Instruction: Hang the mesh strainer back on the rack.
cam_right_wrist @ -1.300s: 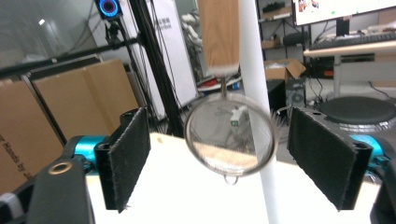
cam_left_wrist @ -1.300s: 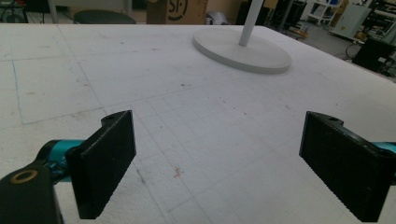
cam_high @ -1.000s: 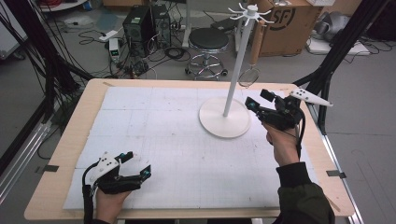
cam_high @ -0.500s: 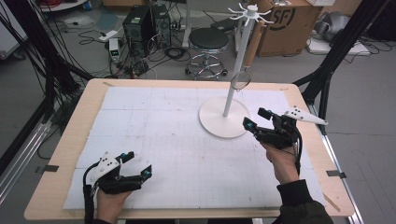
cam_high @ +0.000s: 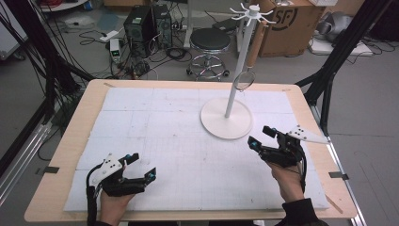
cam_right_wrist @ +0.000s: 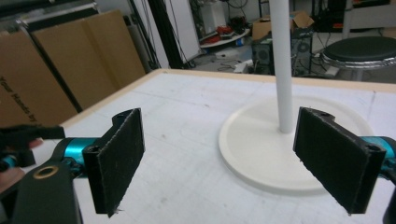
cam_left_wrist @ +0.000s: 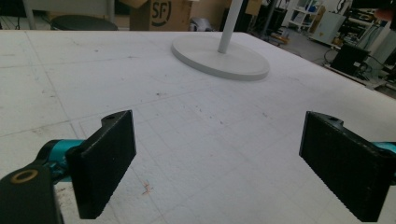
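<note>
A white stand (cam_high: 226, 117) sits on the white mat (cam_high: 164, 136) toward the far right part of the tabletop (cam_high: 84, 108), its round base flat on the mat and its thin pole rising upright to a ring of hooks at the top. From one hook hangs a small strainer (cam_high: 246, 75) with a wooden handle — the round wire head hangs low beside the pole, clear of the base.

The right gripper (cam_high: 265, 139) is held just above the mat near the right edge, a little to the near side of the stand's base and apart from it. Its jaws stand wide apart with nothing between them; in the right gripper view (cam_right_wrist: 217, 158) the base and pole show in the gap between the two black pads.

The left gripper (cam_high: 142, 168) rests low over the mat near the near left corner of the tabletop, well apart from the stand. Its jaws are also spread wide and hold nothing — the left gripper view (cam_left_wrist: 217, 161) looks across bare mat toward the stand's base (cam_left_wrist: 219, 56) farther off.
</note>
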A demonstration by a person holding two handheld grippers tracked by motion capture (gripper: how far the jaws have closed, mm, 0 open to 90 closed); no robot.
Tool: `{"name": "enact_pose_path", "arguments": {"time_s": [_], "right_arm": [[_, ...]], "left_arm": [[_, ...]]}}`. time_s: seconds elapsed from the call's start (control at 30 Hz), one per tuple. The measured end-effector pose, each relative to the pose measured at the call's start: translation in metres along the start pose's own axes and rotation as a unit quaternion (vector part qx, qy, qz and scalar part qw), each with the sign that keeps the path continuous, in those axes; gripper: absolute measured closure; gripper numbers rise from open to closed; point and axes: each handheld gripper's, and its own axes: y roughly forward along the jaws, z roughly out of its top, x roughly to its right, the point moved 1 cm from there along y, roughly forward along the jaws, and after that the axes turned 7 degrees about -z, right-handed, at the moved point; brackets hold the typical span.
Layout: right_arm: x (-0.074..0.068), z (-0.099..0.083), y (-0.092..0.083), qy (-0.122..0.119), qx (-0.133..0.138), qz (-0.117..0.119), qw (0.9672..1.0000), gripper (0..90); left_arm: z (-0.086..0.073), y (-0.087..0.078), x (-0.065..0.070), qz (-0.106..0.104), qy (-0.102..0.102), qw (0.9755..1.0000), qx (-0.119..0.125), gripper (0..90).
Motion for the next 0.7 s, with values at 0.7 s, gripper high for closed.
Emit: {"name": "enact_pose_path", "arguments": {"time_s": [0.7], "right_arm": [[0.016, -0.054, -0.011, 0.008, -0.041, -0.011, 0.9991, 15.4]], "left_arm": [[-0.002, 0.007, 0.003, -0.013, -0.007, 0.9999, -0.004, 11.3]]}}
